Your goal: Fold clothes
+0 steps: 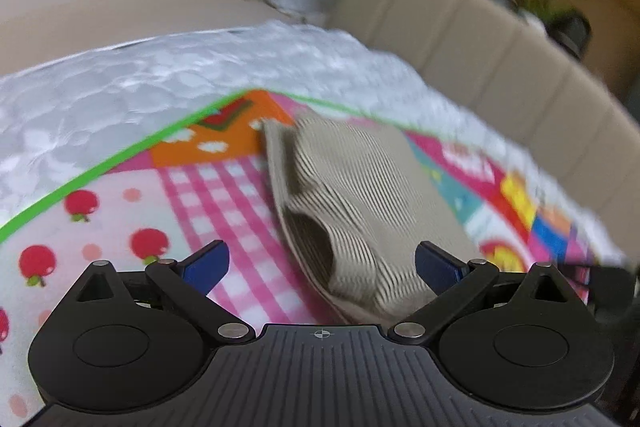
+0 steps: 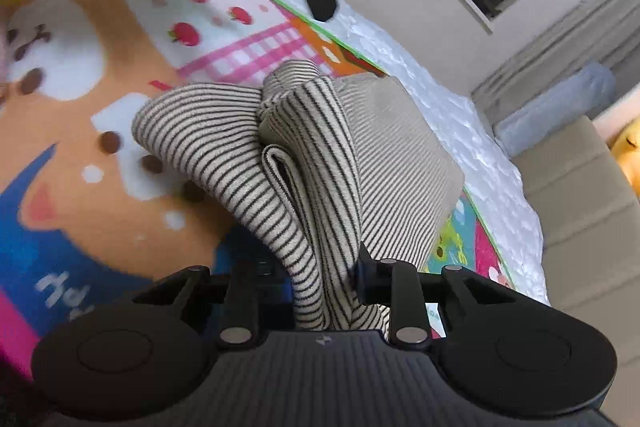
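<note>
A striped top (image 2: 304, 163) lies half folded on a colourful mat (image 2: 80, 107), which is spread over a white quilt (image 2: 460, 131). My right gripper (image 2: 324, 279) is clamped on a bunched fold of the top, and the cloth rises from the mat straight into its jaws. My left gripper (image 1: 320, 263) stands wide apart and holds nothing. It hangs above the mat, and the near end of the top lies just ahead of its right finger (image 1: 436, 263), not pinched. From the right wrist view, the left gripper shows blurred at the far edge of the mat, well apart from the top.
</note>
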`<state>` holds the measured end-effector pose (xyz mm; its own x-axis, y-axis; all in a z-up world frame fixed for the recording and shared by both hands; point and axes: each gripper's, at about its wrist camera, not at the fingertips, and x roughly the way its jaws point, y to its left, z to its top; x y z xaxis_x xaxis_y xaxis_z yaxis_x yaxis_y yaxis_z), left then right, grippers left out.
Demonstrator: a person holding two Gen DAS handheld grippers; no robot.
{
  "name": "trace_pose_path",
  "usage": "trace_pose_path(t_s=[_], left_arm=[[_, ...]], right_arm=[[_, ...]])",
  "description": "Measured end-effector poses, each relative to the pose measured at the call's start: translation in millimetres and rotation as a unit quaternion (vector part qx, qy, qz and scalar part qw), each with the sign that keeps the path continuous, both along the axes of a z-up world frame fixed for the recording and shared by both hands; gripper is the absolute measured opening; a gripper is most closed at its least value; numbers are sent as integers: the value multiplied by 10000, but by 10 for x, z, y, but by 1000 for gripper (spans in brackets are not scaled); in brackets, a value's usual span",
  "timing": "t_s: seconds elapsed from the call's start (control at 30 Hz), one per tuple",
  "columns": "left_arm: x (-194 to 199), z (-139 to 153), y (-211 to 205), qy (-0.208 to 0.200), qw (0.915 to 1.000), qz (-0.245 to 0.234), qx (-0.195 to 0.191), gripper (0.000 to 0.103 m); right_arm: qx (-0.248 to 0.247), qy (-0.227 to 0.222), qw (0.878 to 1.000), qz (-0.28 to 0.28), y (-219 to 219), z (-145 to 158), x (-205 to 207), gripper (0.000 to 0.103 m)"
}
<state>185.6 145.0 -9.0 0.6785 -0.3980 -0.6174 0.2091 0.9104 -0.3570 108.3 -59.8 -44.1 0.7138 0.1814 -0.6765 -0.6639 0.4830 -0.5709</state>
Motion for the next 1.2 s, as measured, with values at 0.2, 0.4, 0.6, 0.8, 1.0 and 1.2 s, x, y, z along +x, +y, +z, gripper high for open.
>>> trace_pose_path(t_s=[0.2, 0.4, 0.6, 0.8, 1.0, 1.2], left_arm=[[240, -6, -153, 56, 9992, 50, 404, 102], [556, -312, -628, 231, 9874, -670, 1415, 102], [720, -512, -581, 459, 9871, -951, 1201, 103], [834, -365, -217, 533, 9933, -585, 845, 102], [764, 112, 433, 74, 9970, -381, -662, 103], [596, 23, -47, 28, 9811, -1788, -738, 103]], right_arm=[[-128, 483, 9974, 521, -17, 164, -298, 25], [-176, 555, 9941, 918, -40, 678, -383, 25], [9, 581, 9963, 627, -26, 1079, 431, 27], [45, 495, 9974, 522, 79, 860, 985, 30], [372, 668, 9961, 444, 209, 507, 1425, 34], [391, 548, 9973, 281, 197, 333, 1607, 51]])
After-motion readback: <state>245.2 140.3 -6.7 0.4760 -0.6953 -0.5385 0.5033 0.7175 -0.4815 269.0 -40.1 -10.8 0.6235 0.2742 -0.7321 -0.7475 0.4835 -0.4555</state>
